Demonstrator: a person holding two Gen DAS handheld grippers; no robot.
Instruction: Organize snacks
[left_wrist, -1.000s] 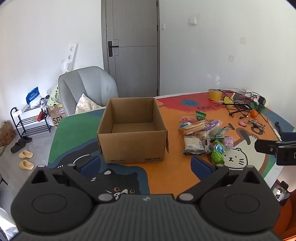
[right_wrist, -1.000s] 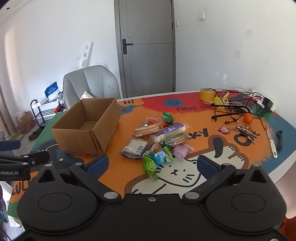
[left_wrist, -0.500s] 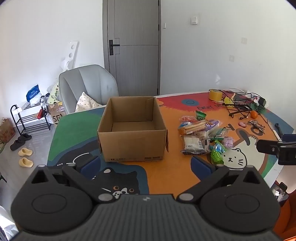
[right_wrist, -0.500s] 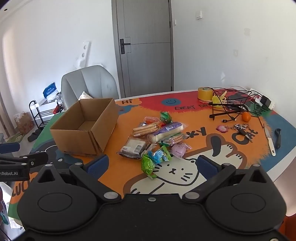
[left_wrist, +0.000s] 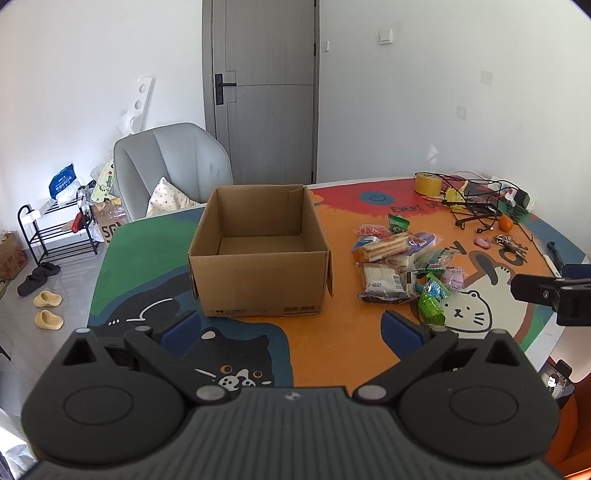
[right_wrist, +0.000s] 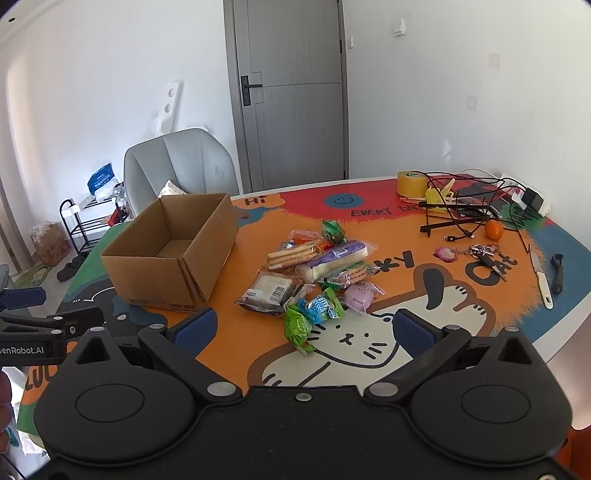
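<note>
An open, empty cardboard box stands on the colourful table mat; it also shows in the right wrist view. A pile of snack packets lies to its right, with a green packet and a blue packet nearest me; the pile also shows in the left wrist view. My left gripper is open and empty, in front of the box. My right gripper is open and empty, just short of the green packet.
At the back right lie a tape roll, tangled cables and a black rack, an orange, keys, a knife and a peeler. A grey chair stands behind the table.
Both grippers have drawn slightly back and up; the view tilted a little. Nothing on the table moved and both grippers stay open.
</note>
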